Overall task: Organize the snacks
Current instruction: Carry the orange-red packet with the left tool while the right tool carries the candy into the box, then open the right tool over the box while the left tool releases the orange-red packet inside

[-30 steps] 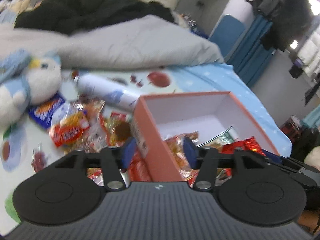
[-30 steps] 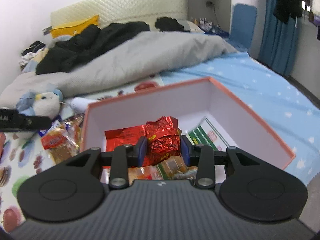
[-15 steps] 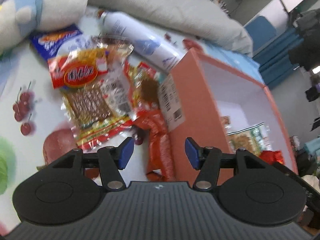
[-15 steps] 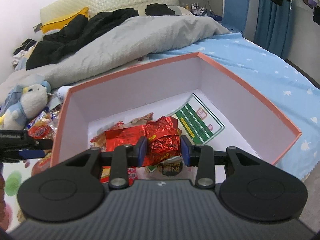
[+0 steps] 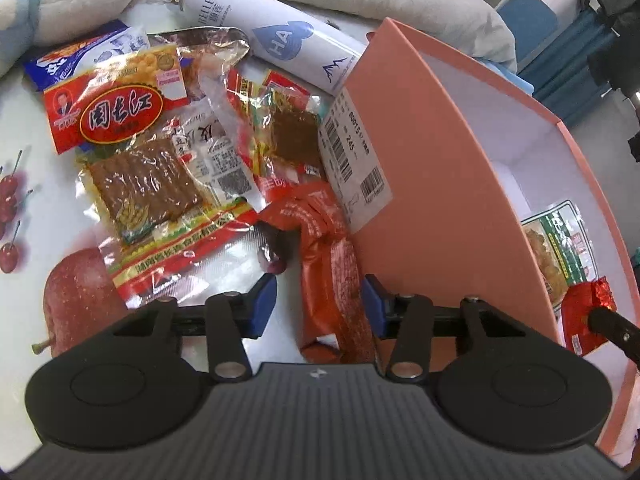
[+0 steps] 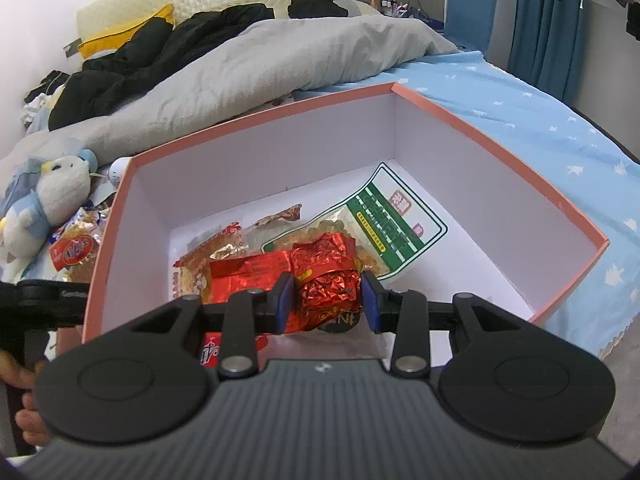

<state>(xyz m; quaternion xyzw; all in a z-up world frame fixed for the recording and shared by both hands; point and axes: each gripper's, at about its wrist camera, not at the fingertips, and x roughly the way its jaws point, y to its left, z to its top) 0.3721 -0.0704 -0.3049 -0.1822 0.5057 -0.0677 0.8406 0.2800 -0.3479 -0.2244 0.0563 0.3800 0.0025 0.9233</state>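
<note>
Right gripper (image 6: pixel 327 298) pinching red foil snack (image 6: pixel 326 276), hanging inside pink box (image 6: pixel 500 144). Left gripper (image 5: pixel 319 300) spreading wide, angling down over orange packet (image 5: pixel 330 268) beside the box wall.

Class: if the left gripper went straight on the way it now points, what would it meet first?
Probably the orange-red snack packet lying between the open left gripper fingers, beside the pink box; depth is unclear.

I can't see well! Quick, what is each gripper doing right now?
Left gripper: open, fingers on either side of an orange snack pack, not gripping it.
Right gripper: shut on a red foil packet over the box.
</note>
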